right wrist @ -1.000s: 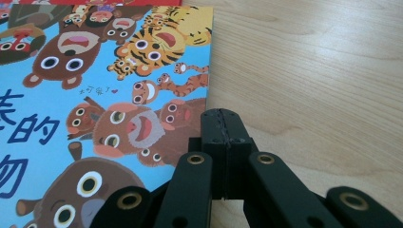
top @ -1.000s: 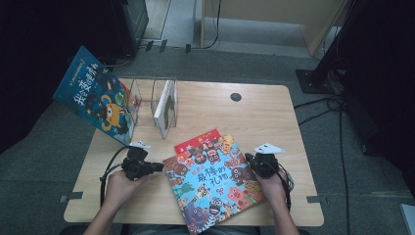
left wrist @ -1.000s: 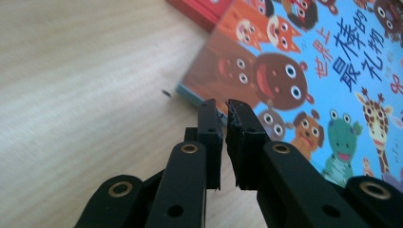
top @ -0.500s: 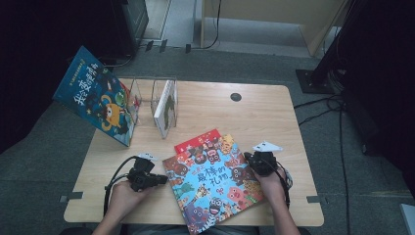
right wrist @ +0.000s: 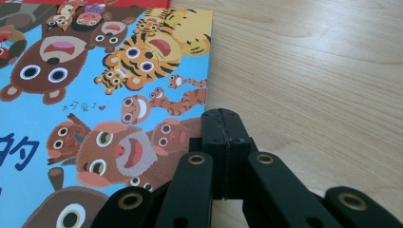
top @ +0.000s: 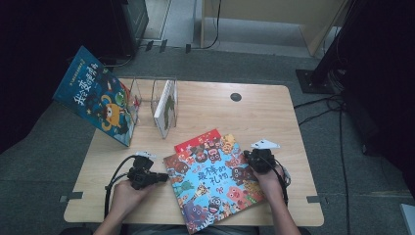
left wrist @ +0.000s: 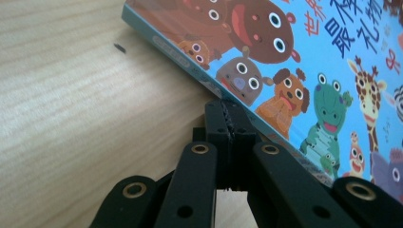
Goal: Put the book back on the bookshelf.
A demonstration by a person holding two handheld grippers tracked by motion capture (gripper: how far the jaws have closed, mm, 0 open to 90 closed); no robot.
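Both grippers closed at the edges of the picture book

The left gripper (top: pixel 159 178) has slid up to the picture book (top: pixel 213 181) lying flat near the table's (top: pixel 274 112) front edge, its jaws just clenching empty; the right gripper (top: pixel 252 159), also clenched, rests on the opposite edge, likely ready to nudge or lift it.
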